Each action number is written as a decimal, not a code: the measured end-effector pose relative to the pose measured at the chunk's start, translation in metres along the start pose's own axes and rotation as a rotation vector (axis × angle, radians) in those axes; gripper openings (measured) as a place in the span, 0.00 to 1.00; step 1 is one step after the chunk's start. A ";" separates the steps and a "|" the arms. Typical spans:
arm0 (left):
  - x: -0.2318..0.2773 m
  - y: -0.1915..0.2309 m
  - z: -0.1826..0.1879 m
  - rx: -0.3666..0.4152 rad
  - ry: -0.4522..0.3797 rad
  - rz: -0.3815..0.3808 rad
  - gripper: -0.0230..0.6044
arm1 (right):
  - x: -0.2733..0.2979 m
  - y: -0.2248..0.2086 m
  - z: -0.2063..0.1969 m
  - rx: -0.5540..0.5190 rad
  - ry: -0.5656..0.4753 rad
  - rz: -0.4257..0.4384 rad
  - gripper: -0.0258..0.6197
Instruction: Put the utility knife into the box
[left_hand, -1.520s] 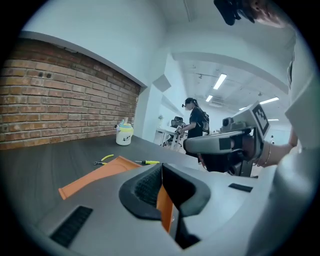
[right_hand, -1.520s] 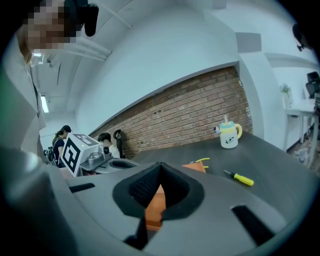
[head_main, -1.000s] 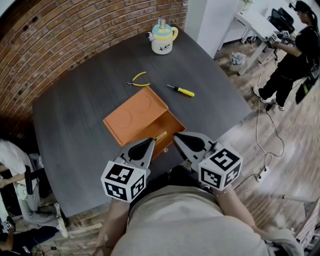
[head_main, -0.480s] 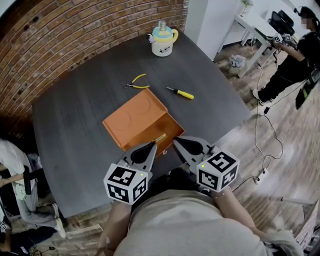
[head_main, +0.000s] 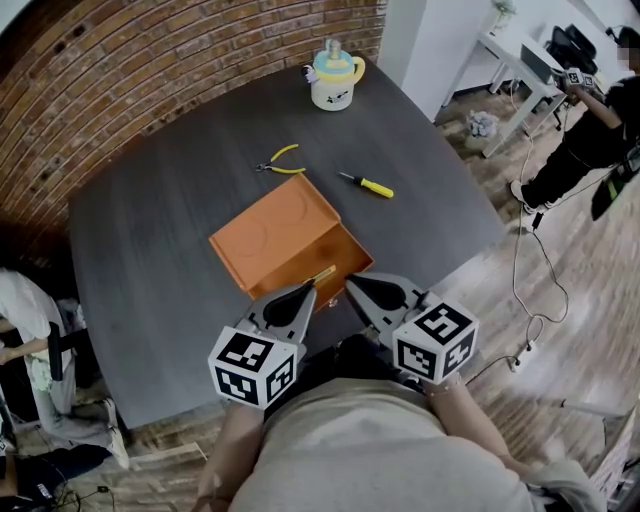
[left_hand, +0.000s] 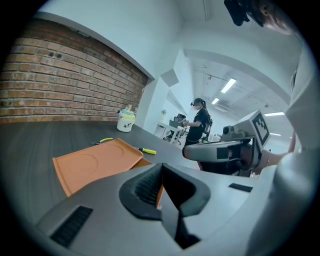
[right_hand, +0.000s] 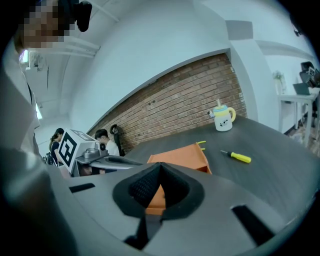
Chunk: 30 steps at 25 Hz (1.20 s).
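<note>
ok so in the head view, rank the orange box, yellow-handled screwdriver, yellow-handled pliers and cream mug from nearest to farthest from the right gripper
1. The orange box, just ahead of the right gripper, slightly left.
2. The yellow-handled screwdriver, past the box, straight ahead.
3. The yellow-handled pliers, past the box's far edge, to the left.
4. The cream mug, at the far edge of the dark table.
</note>
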<state>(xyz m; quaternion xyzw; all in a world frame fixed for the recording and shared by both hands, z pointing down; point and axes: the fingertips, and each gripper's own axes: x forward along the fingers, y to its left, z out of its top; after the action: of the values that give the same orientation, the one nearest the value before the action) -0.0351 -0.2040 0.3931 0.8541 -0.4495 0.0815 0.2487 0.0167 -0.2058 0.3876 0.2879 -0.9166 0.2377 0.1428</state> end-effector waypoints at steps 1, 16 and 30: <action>-0.001 0.001 0.000 0.000 0.001 0.002 0.07 | 0.000 0.001 0.000 -0.003 0.004 0.003 0.05; -0.001 0.008 -0.001 -0.003 0.013 0.014 0.07 | 0.006 0.000 0.002 0.011 -0.017 0.031 0.05; -0.004 0.014 -0.001 -0.013 0.017 0.039 0.07 | 0.009 -0.002 0.001 0.027 -0.013 0.034 0.05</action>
<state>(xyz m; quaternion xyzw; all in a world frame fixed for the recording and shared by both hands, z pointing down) -0.0485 -0.2065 0.3976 0.8428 -0.4644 0.0910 0.2564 0.0105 -0.2119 0.3914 0.2757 -0.9190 0.2507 0.1289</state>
